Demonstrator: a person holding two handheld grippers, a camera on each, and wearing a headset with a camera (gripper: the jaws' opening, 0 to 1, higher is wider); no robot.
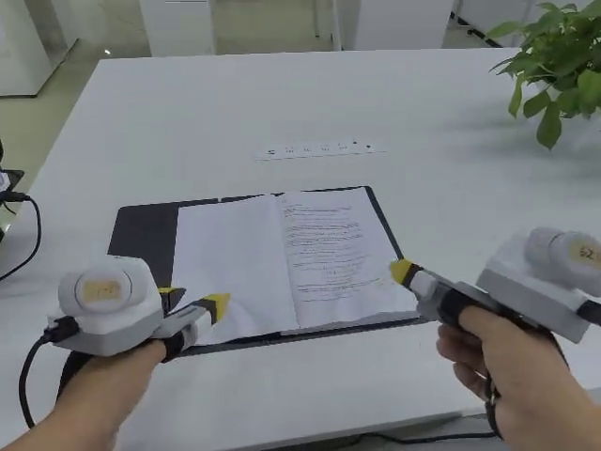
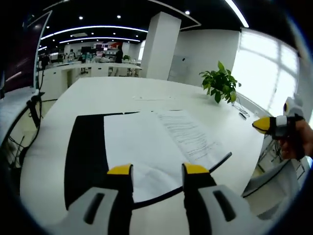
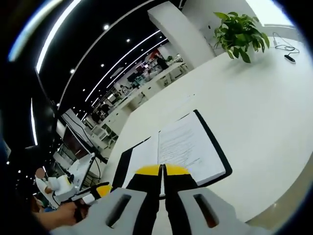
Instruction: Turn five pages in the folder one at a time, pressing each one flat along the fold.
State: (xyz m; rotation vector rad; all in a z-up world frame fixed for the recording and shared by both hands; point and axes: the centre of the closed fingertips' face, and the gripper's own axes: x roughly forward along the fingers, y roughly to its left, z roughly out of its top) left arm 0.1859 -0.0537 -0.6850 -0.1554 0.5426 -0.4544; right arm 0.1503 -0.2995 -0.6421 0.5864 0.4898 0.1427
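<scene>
1. Left hand (image 1: 99,381), nearest the lower left edge of the head view, grasping the left gripper (image 1: 192,299). Jaws yellow-tipped and spread wide apart, nothing between them, holding nothing. Tips sit over the folder's near edge, at its lower left

2. Right hand (image 1: 498,352), lower right, grasping the right gripper (image 1: 404,272). Jaws brought together until the yellow tips all but meet in the right gripper view; nothing seen pinched between them. Tip lies just beside the near right edge of the printed page; contact cannot be told

3. Folder (image 1: 141,235), black cover, lying open and flat on the white table (image 1: 188,103), between the two grippers and slightly beyond them. Bare black inside cover exposed at the left

4. Blank page (image 1: 230,263), white, lying left of the fold

5. Printed page (image 1: 329,249), white with lines of small text, lying right of the fold; wording too small to read

6. Cable (image 1: 36,235), dark, looping at the table's left edge

7. Power strip (image 1: 319,148), white, flat on the table beyond the folder, apart from it

8. Plant (image 1: 554,66), green and leafy, far right corner of the table
</scene>
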